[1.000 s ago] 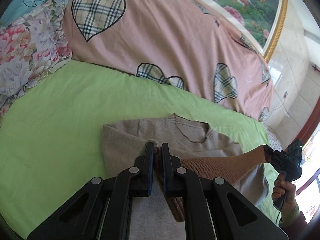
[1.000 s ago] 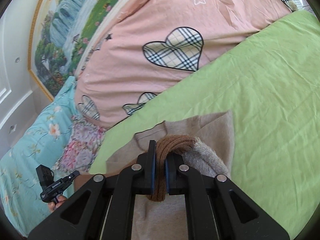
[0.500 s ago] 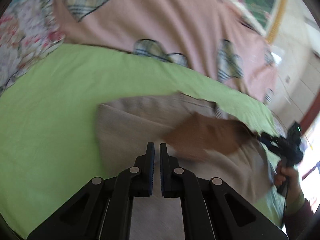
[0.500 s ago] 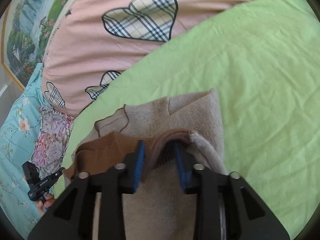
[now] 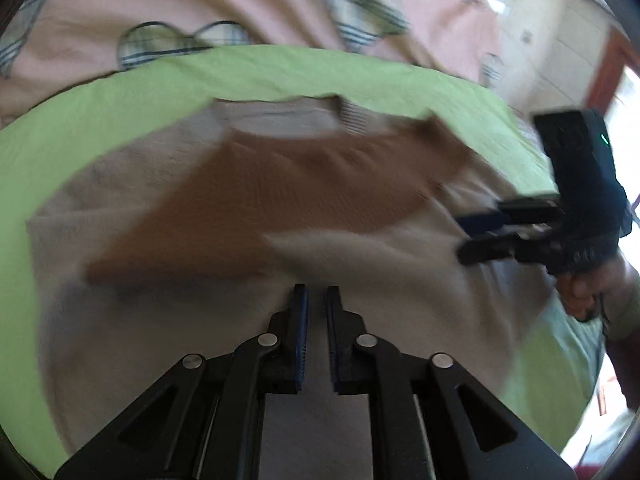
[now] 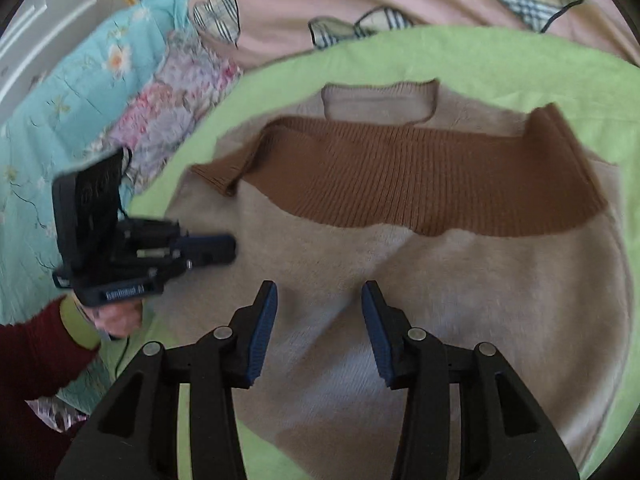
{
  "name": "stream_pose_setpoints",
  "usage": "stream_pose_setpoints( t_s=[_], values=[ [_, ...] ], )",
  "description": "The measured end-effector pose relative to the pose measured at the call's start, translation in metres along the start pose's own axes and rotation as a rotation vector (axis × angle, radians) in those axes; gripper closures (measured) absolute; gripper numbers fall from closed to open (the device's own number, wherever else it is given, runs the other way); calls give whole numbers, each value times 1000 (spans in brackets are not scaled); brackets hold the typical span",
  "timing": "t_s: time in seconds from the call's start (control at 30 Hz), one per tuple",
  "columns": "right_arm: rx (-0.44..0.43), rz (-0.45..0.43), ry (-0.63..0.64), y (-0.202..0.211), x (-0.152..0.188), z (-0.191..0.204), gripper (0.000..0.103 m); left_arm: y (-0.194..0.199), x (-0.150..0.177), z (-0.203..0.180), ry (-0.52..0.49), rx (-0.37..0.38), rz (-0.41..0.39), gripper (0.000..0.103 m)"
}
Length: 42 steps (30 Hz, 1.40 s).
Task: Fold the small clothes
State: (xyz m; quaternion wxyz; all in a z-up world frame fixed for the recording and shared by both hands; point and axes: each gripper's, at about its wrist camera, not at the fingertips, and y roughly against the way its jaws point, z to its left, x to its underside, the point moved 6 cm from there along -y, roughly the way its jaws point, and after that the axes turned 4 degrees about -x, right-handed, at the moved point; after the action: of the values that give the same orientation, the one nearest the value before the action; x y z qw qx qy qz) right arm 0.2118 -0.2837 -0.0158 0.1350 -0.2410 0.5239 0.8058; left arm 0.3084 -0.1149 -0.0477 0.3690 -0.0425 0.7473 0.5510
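Left wrist view: everything is blurry. The beige sweater point(image 5: 160, 208) fills the middle, its bottom edge cut off at the frame bottom. It lies flat on the green sheet point(image 5: 60, 128), neck toward the top, with its brown ribbed band point(image 5: 288, 196) across it. A pink quilt point(image 5: 240, 4) runs along the top. The left gripper point(image 5: 316, 300) has just been opening a crack and holds nothing.

Right wrist view: sharper. The sweater's neck points up, its brown band stretching left to right. A blue flowered blanket point(image 6: 60, 92) sits upper left. The right gripper point(image 6: 320, 300) stands half open, with nothing between its fingers
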Motion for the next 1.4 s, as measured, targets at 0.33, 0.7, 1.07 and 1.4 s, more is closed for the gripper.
stream_pose_setpoints(
  t_s=[0.33, 0.7, 1.07, 1.4],
  values=[
    [306, -248, -351, 13, -62, -131, 82, -16, -37, 138, 423, -53, -71, 103],
    [261, -316, -335, 85, 19, -65, 60, 50, 17, 113, 402, -136, -98, 100],
    [370, -383, -391, 127, 112, -43, 59, 129, 116, 39, 419, -20, -148, 92],
    [247, -446, -344, 112, 127, 13, 57, 137, 172, 4, 529, 61, -132, 84]
  ],
)
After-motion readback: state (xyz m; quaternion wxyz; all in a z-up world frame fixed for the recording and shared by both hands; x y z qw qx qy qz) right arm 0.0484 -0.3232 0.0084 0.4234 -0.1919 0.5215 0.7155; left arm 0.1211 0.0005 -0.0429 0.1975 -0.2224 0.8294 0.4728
